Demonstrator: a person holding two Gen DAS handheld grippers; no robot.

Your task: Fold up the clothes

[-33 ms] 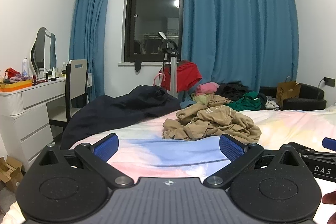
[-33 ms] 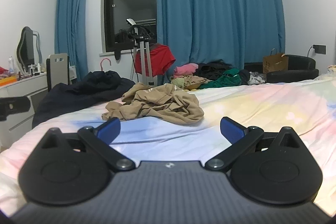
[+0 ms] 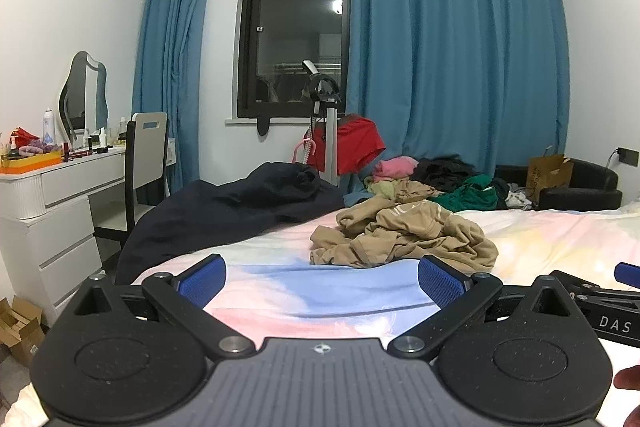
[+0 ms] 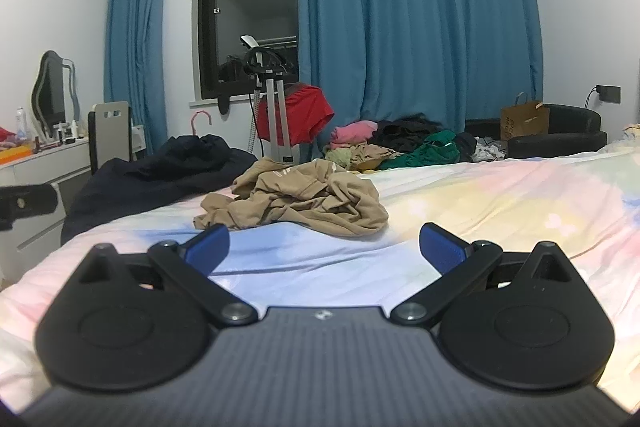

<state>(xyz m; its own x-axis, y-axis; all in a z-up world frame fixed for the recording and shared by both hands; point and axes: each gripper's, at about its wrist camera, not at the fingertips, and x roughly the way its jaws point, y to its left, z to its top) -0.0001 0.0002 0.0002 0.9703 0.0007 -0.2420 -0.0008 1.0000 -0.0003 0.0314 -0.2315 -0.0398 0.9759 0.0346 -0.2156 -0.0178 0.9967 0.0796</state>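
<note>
The tan garment (image 3: 404, 235) lies crumpled in a heap on the bed (image 3: 560, 239), not folded, its long axis running roughly side to side across both views. From the left gripper (image 3: 320, 277) it sits ahead at about one o'clock; from the right gripper (image 4: 324, 247) it sits ahead at about eleven. So the heap lies between the two lines of sight, and neither gripper looks clearly nearer, though the near hem seems a touch closer in the right view. Both grippers hover low over the sheet, short of the cloth, with their blue pads spread wide and nothing between them. The right gripper shows at the left view's three o'clock edge.

Beyond the garment, at twelve o'clock, a mixed pile (image 3: 440, 179) of pink, black and green clothes sits at the far end of the bed. A dark garment (image 3: 240, 203) drapes the bed's edge at ten o'clock.
</note>
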